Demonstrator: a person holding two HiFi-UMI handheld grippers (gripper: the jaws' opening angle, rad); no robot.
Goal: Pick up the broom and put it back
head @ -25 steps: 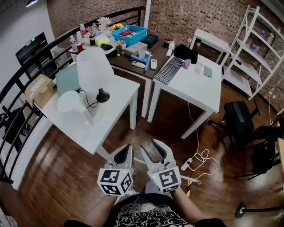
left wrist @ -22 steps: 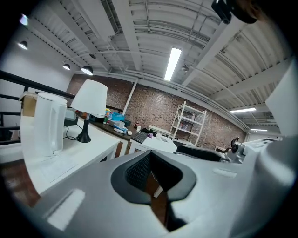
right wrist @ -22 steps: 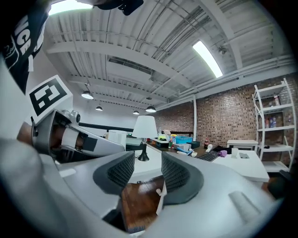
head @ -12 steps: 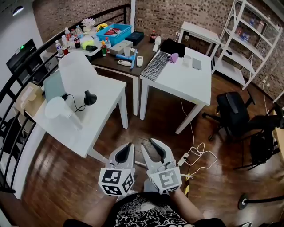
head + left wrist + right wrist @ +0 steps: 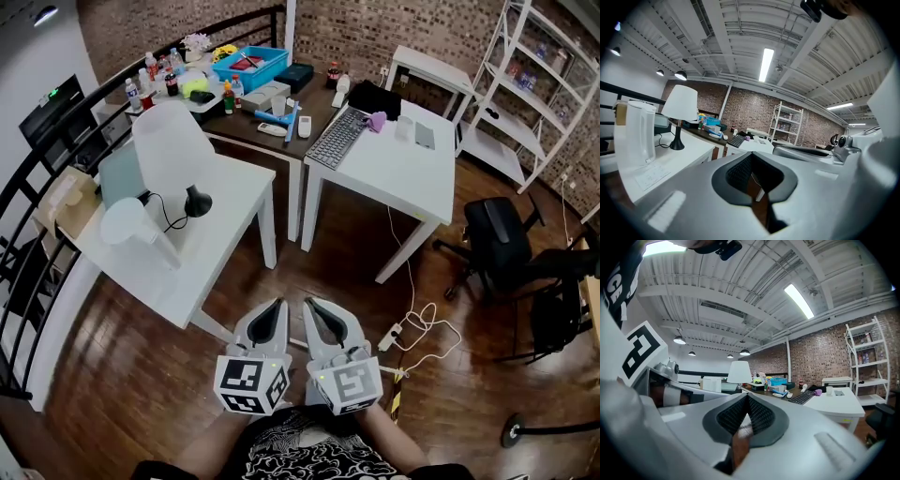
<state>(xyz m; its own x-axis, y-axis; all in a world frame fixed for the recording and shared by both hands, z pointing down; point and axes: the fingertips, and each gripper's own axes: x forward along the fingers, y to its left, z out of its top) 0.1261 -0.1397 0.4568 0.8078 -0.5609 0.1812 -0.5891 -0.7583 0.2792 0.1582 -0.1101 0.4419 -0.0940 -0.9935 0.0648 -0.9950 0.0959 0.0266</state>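
I make out no broom in any view. Both grippers are held side by side, low in front of the person's body, and point level over the wooden floor toward the white tables. In the head view my left gripper (image 5: 270, 321) has its jaws together, and in the left gripper view (image 5: 751, 159) nothing is between them. My right gripper (image 5: 317, 317) is closing. In the right gripper view (image 5: 746, 400) its jaws meet with nothing between them.
A white table (image 5: 225, 234) with a lamp (image 5: 169, 155) and a white jug (image 5: 127, 223) stands ahead to the left. A second white table (image 5: 394, 178) holds a keyboard (image 5: 339, 138). Right of the grippers are a power strip and cable (image 5: 405, 333), a black chair (image 5: 502, 248) and shelving (image 5: 534, 94). A black railing (image 5: 37, 197) runs along the left.
The right gripper's jaws stood wide apart in both earlier frames and are now together. The left gripper stays shut. Both hands remain low in front of the body.
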